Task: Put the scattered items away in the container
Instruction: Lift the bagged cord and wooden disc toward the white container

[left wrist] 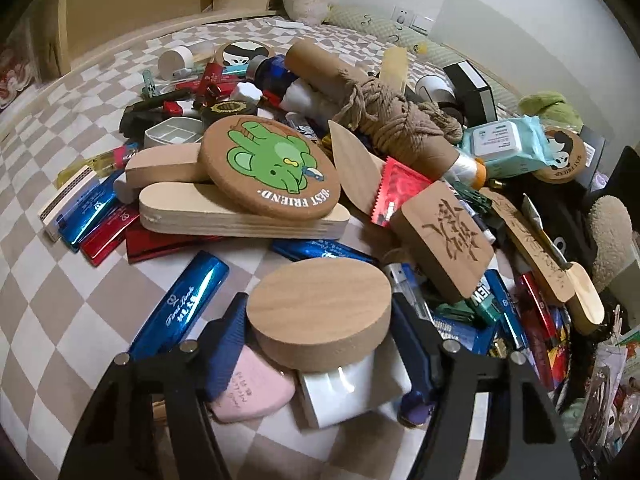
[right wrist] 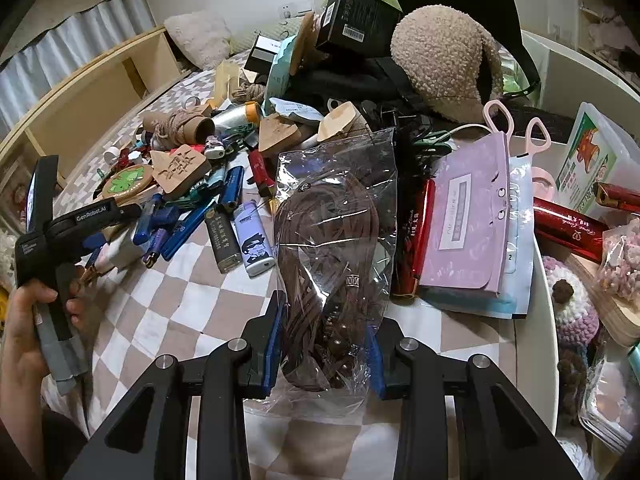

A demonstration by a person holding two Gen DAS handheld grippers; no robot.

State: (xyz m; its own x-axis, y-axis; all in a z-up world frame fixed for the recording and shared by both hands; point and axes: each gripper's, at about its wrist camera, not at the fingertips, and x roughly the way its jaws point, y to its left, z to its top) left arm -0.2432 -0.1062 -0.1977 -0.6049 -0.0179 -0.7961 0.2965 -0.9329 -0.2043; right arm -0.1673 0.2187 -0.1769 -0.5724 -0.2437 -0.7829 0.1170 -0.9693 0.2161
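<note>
A: L gripper (left wrist: 320, 344), what's it doing?
B: Fingers spread wide w/ a white jar with a round wooden lid (left wrist: 320, 312) between them. Blue pads (left wrist: 224, 344) sit close on both sides, but can't tell if they actually press on it. A pink triangular eraser (left wrist: 252, 392) lies just beside the jar, under the left pad.

A: R gripper (right wrist: 324, 356)?
B: Pinching a clear plastic bag of brown cord and beads (right wrist: 336, 248), pads pressed into the bag's lower end. Bag stretches away over the checkered cover (right wrist: 168, 300).

A: Where's the container?
B: White tub (right wrist: 548, 280), at the right edge of the bed in the right wrist view. Already has a crocheted doll (right wrist: 576, 304) and a red harmonica (right wrist: 568, 224) in it. A purple pouch (right wrist: 464, 216) on a stack of packets leans over its rim.

A: And the rest of the mess?
B: Big pile mid-bed. Cork coaster w/ green elephant (left wrist: 272, 164) rests on wooden slabs (left wrist: 240, 212); a cardboard tube wrapped in twine (left wrist: 380, 116) is behind it. Blue harmonica (left wrist: 180, 300) lies near the L gripper. Lighters (right wrist: 252, 240) lie just left of the bag. Fuzzy beige earmuffs (right wrist: 444, 60) sit at the far side, near the tub.

A: Anyone in shot?
B: A hand (right wrist: 28, 320) at the left edge, gripping the L tool's handle.
</note>
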